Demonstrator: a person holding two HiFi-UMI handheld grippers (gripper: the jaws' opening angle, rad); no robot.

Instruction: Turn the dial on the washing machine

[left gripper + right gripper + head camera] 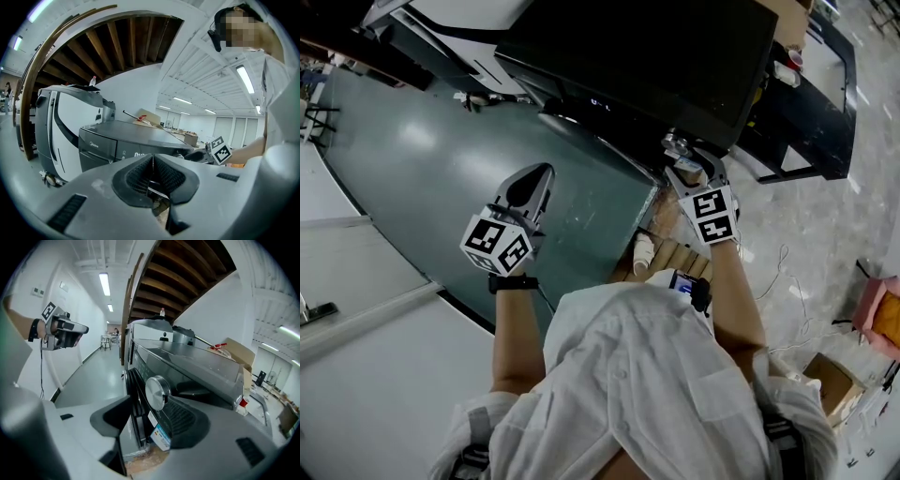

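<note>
- Straddling the dial point(157, 391), the right gripper point(146, 404) has its jaws spread apart with nothing clamped. The round metal knob sits closer to the right-hand pad, perhaps just brushing it, and there is a clear gap on the other side.
- The dial juts from the sloped control panel point(187, 363) of the washing machine point(675, 56), toward the right end of the front as the person faces it.
- The left gripper point(152, 171) has its jaws pressed together on nothing. It hangs well apart from the machine, over the floor point(422, 159), so the right one is by far the nearer.
- The coming move, as I judge it, turns on centring. The knob's axis points out of the panel toward the right gripper, so the jaws should close squarely across its rim before any twist about that axis — an off-centre pinch could slip on the smooth metal.
</note>
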